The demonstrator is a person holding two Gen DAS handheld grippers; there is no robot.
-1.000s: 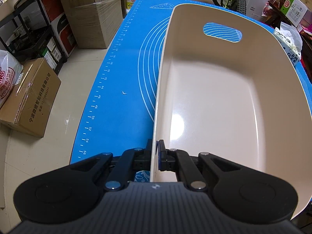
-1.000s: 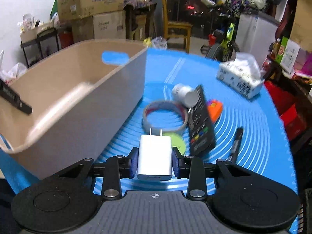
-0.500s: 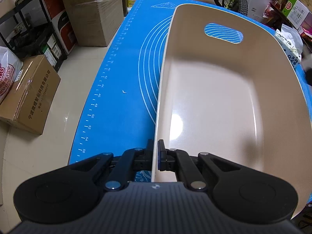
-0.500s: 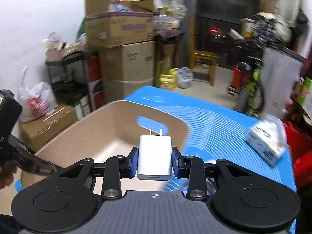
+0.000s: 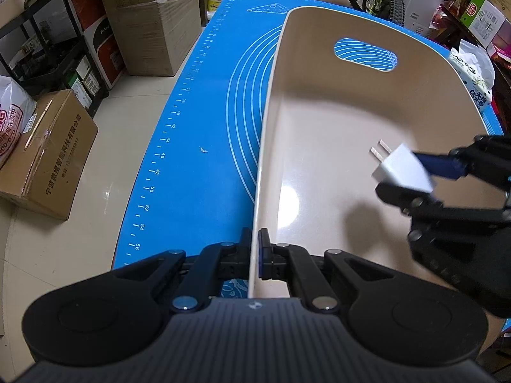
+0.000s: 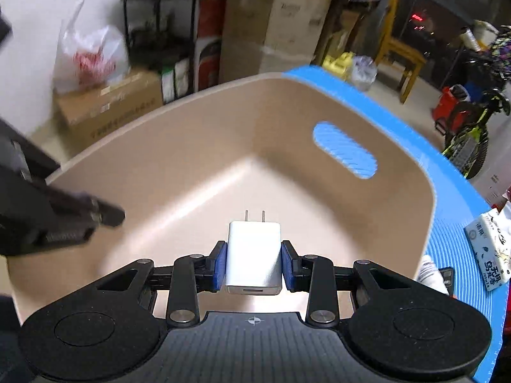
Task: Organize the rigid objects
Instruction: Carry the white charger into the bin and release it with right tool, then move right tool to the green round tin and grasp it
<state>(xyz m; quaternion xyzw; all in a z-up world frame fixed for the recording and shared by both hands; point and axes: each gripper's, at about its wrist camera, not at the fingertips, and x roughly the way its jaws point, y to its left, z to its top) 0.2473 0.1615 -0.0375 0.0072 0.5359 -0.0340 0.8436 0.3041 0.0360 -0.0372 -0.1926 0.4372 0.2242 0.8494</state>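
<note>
At the far left of the left wrist view a brown cardboard box (image 5: pixel 48 156) sits on the pale floor (image 5: pixel 105 166), with taller taped cartons (image 5: pixel 150 16) behind it. Next comes the blue baking mat (image 5: pixel 198 146) covering the tabletop, its printed ruler scale running along the left edge and white arcs curving across it. The left tongs (image 5: pixel 254 255) are closed on the near left rim of the beige plastic bin (image 5: pixel 319 134), one pad outside the wall and one inside, the wall pinched between them. The bin stands on the mat, with an oval handle cut-out in its far wall through which the blue mat shows. Its floor is bare and glossy, carrying a bright glare spot.

Further right, over the bin's interior, the right tongs (image 5: pixel 415 175) reach in from the right edge, clamped on a white USB wall charger (image 5: pixel 400 169). The charger hangs above the bin floor, not touching it, its two metal prongs pointing toward the far left. In the right wrist view the blue pads press the charger's two flat sides, prongs forward, USB port facing the camera. A packet of tissues (image 5: pixel 472 73) lies on the mat just beyond the bin's right wall.
</note>
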